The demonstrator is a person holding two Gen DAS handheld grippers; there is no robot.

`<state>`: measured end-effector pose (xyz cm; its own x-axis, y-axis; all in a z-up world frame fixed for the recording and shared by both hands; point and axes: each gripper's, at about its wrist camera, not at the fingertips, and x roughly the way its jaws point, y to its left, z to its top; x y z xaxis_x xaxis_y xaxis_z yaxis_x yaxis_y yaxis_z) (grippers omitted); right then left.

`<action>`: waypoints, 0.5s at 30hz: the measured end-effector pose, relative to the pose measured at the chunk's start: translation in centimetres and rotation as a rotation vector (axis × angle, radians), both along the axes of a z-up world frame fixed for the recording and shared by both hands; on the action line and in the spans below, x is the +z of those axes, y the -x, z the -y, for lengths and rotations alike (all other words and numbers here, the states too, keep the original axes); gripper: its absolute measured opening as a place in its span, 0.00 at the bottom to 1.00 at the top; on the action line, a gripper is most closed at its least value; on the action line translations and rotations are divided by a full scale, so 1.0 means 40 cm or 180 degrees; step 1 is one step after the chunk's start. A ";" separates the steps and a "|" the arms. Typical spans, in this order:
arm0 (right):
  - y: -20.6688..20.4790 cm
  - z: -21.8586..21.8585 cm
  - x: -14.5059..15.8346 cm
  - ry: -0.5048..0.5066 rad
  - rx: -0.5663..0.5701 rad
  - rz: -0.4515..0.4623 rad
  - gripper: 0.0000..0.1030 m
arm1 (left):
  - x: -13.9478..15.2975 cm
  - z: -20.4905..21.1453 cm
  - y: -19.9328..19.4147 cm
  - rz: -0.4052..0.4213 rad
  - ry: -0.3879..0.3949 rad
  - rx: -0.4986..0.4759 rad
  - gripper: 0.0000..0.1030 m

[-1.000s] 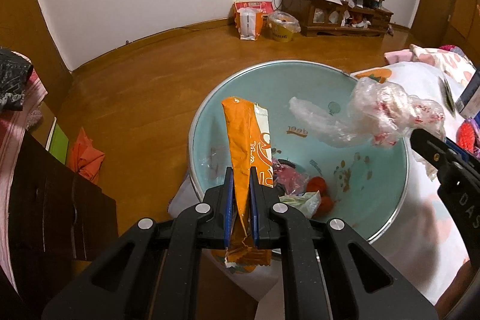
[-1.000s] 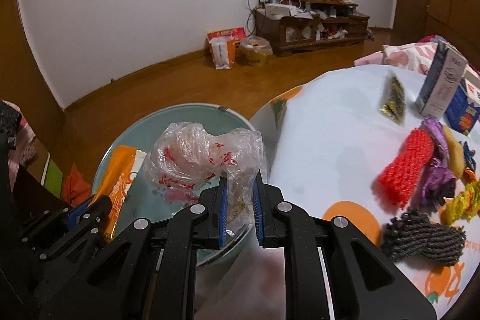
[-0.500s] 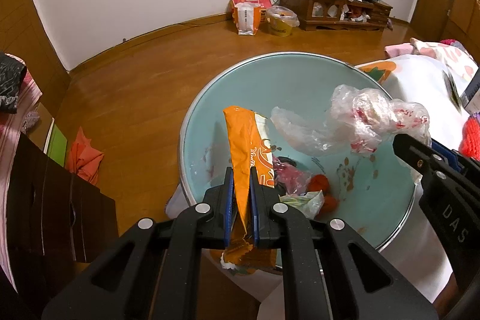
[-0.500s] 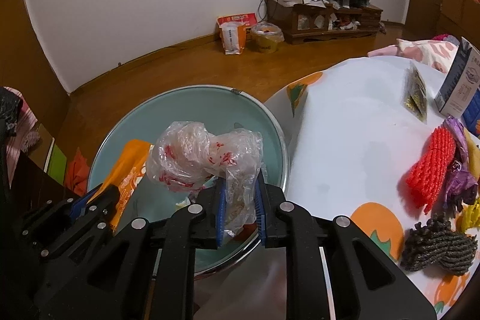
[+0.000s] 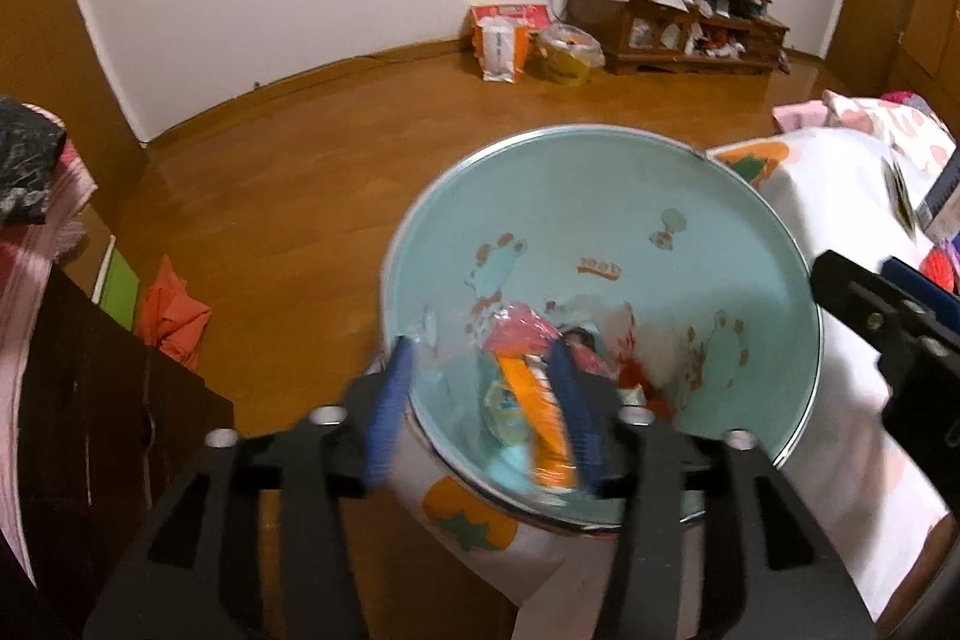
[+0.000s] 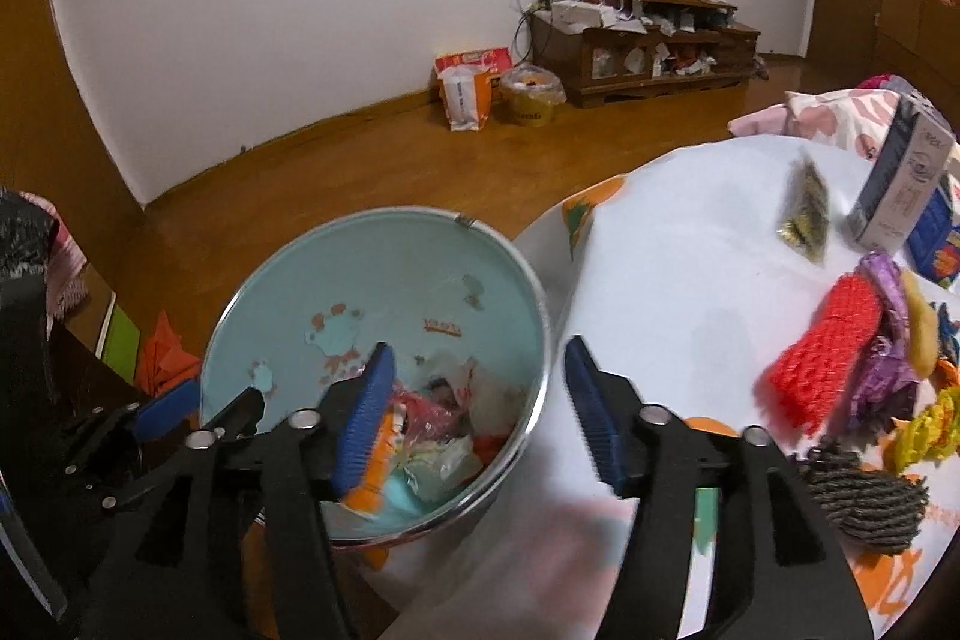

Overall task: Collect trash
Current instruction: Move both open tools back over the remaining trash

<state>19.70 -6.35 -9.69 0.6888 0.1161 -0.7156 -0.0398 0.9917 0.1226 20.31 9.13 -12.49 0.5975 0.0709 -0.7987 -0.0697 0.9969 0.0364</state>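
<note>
A pale blue round bin [image 5: 600, 196] [image 6: 384, 274] stands beside the table. An orange snack wrapper [image 5: 537, 424] [image 6: 372, 466] and a clear plastic bag with red print [image 6: 456, 400] lie inside it among other scraps. My left gripper [image 5: 486, 400] is open and empty above the bin's near rim. My right gripper [image 6: 480, 400] is open and empty, one finger over the bin, the other over the table. On the table lie a red foam net [image 6: 828, 352], a purple wrapper [image 6: 888, 370], a yellow net [image 6: 924, 430] and a grey net [image 6: 864, 496].
The white tablecloth with orange prints [image 6: 678, 268] holds a carton [image 6: 906, 178], a blue box [image 6: 936, 232] and a dark packet [image 6: 807, 202]. A dark cabinet [image 5: 90, 400] stands at left. Bags [image 5: 501, 40] and a TV bench [image 5: 672, 22] are by the far wall.
Both grippers have opened. The orange wrapper dropped from my left gripper and the plastic bag from my right gripper, and both now lie in the bin.
</note>
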 end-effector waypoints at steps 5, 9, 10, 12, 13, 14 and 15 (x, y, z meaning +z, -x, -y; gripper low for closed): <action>0.042 0.034 0.040 -0.0042 -0.0110 0.0109 0.77 | 0.023 0.000 0.036 0.0051 -0.0043 0.0090 0.66; 0.078 0.062 0.059 -0.0064 -0.0176 0.0141 0.79 | 0.036 0.014 0.069 0.0064 -0.0048 0.0131 0.78; 0.086 0.069 0.062 -0.0067 -0.0198 0.0145 0.81 | 0.041 0.020 0.079 0.0074 -0.0048 0.0135 0.79; 0.108 0.088 0.072 -0.0086 -0.0249 0.0172 0.81 | 0.052 0.031 0.095 0.0101 -0.0047 0.0125 0.80; 0.119 0.097 0.076 -0.0092 -0.0267 0.0183 0.81 | 0.059 0.037 0.101 0.0116 -0.0049 0.0116 0.80; 0.134 0.107 0.082 -0.0097 -0.0292 0.0196 0.82 | 0.065 0.043 0.108 0.0129 -0.0052 0.0108 0.81; 0.146 0.118 0.087 -0.0102 -0.0319 0.0205 0.83 | 0.075 0.054 0.119 0.0155 -0.0057 0.0093 0.82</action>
<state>13.87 -11.07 -6.21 0.7425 0.0664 -0.6665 0.0506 0.9867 0.1546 15.53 6.98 -9.50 0.6330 0.1028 -0.7673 -0.1008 0.9937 0.0499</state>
